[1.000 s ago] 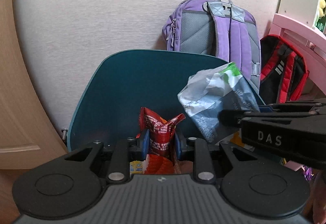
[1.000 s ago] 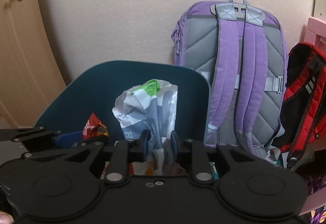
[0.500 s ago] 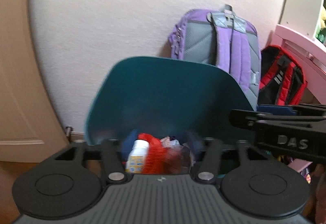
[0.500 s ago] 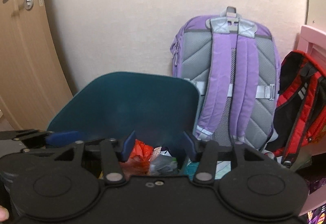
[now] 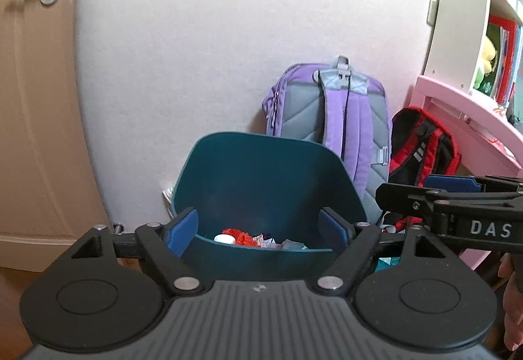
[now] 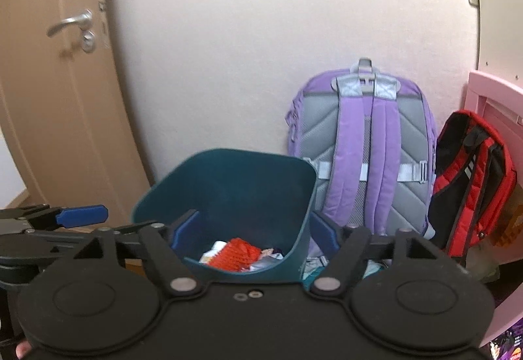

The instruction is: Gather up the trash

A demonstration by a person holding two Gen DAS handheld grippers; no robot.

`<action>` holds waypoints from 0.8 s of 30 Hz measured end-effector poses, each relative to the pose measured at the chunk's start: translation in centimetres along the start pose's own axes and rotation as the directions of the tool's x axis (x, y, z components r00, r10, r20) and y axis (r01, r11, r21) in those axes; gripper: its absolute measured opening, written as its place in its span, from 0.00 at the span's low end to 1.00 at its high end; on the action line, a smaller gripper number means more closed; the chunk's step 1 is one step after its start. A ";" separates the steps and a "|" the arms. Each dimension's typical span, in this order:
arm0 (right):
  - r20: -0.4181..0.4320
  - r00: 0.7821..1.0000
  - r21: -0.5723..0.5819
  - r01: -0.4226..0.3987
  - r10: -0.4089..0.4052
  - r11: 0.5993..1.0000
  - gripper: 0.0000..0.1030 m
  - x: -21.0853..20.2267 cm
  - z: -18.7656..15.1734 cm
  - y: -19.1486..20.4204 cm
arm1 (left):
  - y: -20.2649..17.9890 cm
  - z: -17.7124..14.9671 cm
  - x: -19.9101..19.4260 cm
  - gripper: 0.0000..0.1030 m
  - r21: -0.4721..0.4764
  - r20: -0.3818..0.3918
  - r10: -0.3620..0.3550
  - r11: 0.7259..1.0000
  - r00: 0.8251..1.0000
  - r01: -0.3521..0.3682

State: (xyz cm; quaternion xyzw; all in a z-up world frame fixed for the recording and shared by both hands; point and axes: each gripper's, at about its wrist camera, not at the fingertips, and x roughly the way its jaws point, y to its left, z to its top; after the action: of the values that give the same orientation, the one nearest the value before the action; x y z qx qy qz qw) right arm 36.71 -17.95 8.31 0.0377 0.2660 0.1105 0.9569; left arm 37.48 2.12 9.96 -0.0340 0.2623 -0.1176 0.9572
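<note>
We have just opened the jaws of both the left gripper (image 5: 258,226) and the right gripper (image 6: 251,229), which now hold nothing, so the red wrapper (image 6: 237,257) and the crumpled grey bag (image 5: 292,245) lie in the teal bin (image 5: 261,170), completing this drop.

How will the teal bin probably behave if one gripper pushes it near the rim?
The teal bin looks like thin, tall plastic holding only a few wrappers at the bottom, so it is probably light. A push near the rim might tip or slide it. The wall behind it would likely limit how far it travels.
</note>
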 end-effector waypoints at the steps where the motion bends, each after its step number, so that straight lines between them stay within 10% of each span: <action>1: 0.008 1.000 -0.004 -0.006 0.006 1.000 0.78 -0.6 -0.1 0.1 | -0.1 -0.1 -0.7 0.80 0.002 0.007 0.001 1.000 1.000 -0.001; 10: 0.087 0.993 -0.045 -0.071 0.075 0.996 0.98 -6.1 -1.3 0.9 | -1.4 -1.3 -6.1 0.86 0.043 0.054 0.005 0.999 0.999 -0.007; 24: 0.159 0.979 -0.088 -0.112 0.125 0.990 1.00 -11.7 -4.2 2.3 | -2.4 -4.3 -11.7 0.86 0.053 0.105 0.020 0.998 0.994 -0.025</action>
State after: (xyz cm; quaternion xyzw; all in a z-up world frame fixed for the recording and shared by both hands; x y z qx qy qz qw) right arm 24.34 -18.33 10.82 0.0248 0.1793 0.1743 0.9679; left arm 25.04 2.65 12.31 -0.0110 0.2092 -0.1120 0.9714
